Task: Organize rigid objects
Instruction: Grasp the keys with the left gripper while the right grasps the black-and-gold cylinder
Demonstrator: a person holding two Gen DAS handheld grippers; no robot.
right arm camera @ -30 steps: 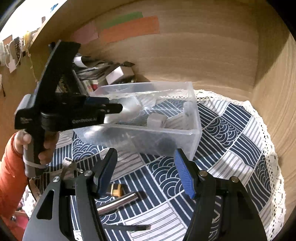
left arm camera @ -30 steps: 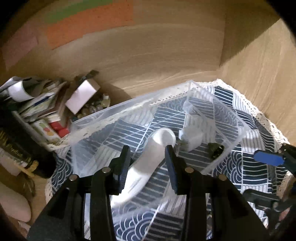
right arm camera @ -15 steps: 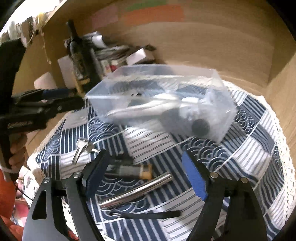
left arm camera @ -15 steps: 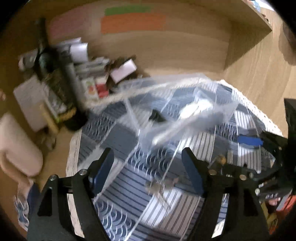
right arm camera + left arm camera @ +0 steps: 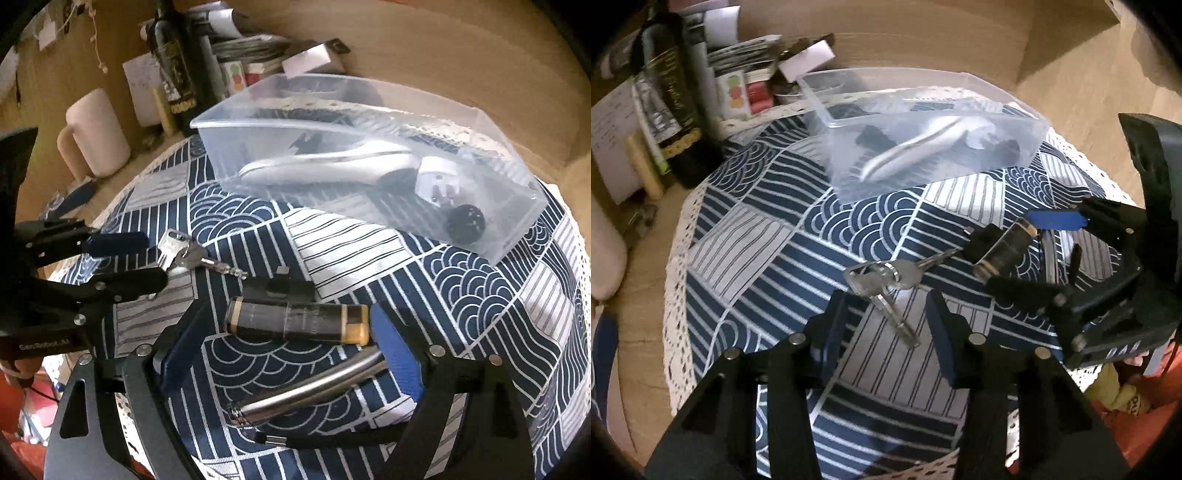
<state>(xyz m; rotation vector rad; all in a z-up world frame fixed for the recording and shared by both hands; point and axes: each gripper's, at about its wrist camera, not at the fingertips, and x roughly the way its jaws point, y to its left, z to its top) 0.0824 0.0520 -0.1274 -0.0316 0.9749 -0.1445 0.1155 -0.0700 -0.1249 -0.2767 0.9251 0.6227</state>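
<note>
"GenRobot.AI" on left gripper (image 5: 122,258)

Warm, dim indoor light. Strong fisheye bending with black vignetted corners. Mild motion blur; glare on clear plastic bin (image 5: 480,122).

A blue-and-white patterned cloth (image 5: 768,236) with a lace edge covers the wooden table (image 5: 639,332). Behind it stand a dark bottle (image 5: 173,62), a pink mug (image 5: 98,136), stacked papers (image 5: 251,46) and a small white box (image 5: 308,61), against a wooden wall (image 5: 443,48).

Keys (image 5: 886,280), dark cylinder (image 5: 297,322), steel rod (image 5: 310,393) on cloth.
</note>
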